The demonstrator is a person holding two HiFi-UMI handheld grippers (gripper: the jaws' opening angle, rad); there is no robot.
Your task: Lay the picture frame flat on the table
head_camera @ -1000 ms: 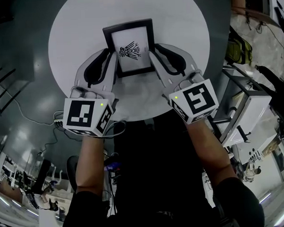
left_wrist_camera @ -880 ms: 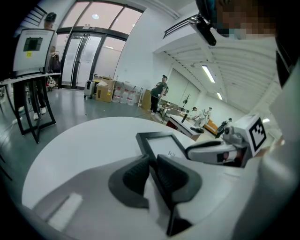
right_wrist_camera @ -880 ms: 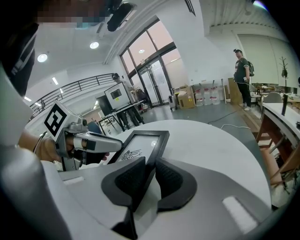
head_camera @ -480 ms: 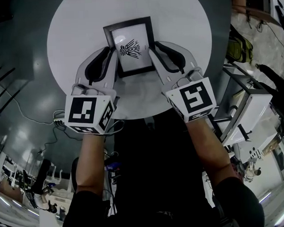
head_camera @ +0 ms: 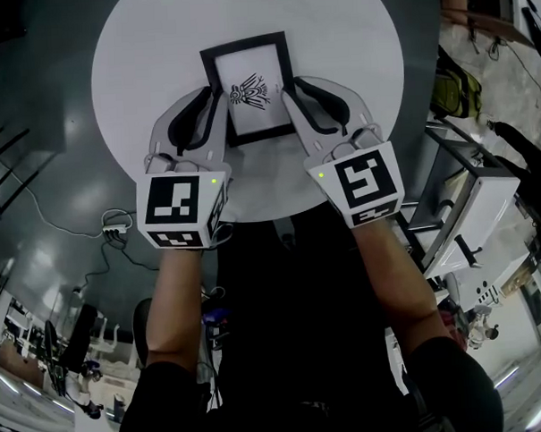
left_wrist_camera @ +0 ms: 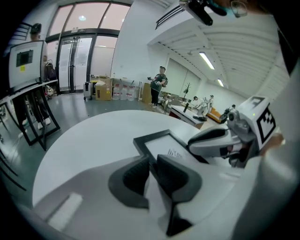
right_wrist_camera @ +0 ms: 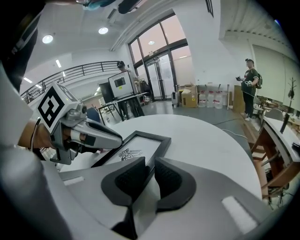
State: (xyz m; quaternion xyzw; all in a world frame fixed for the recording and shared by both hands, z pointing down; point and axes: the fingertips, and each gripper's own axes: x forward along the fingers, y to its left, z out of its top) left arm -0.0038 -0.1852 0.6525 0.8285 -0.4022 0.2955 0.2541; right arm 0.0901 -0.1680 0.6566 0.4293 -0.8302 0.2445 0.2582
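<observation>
The black rectangular picture frame (head_camera: 250, 88), with a white print (head_camera: 252, 99) bearing a black emblem behind its front, sits over the near half of the round white table (head_camera: 334, 38), face up toward the head camera and held at both long sides. From the gripper views it looks low and close to level, but whether its back or lower edge already touches the tabletop cannot be told. The left gripper (head_camera: 214, 101) has its dark padded jaws drawn narrow onto the frame's left rail (left_wrist_camera: 161, 140), which runs into the thin gap between them (left_wrist_camera: 151, 161). The right gripper (head_camera: 292, 93) is pinched the same way on the right rail (right_wrist_camera: 140, 145), with its jaws nearly together around that edge (right_wrist_camera: 149, 168). The likely trouble is uneven release. If one side lets go first, or if the frame hangs above the surface when the grip opens, it could drop and slap down or skid across the smooth top. Since the pads grip only thin rails, a twist between the two hands could pry the frame out of one grip or strain its corners.
</observation>
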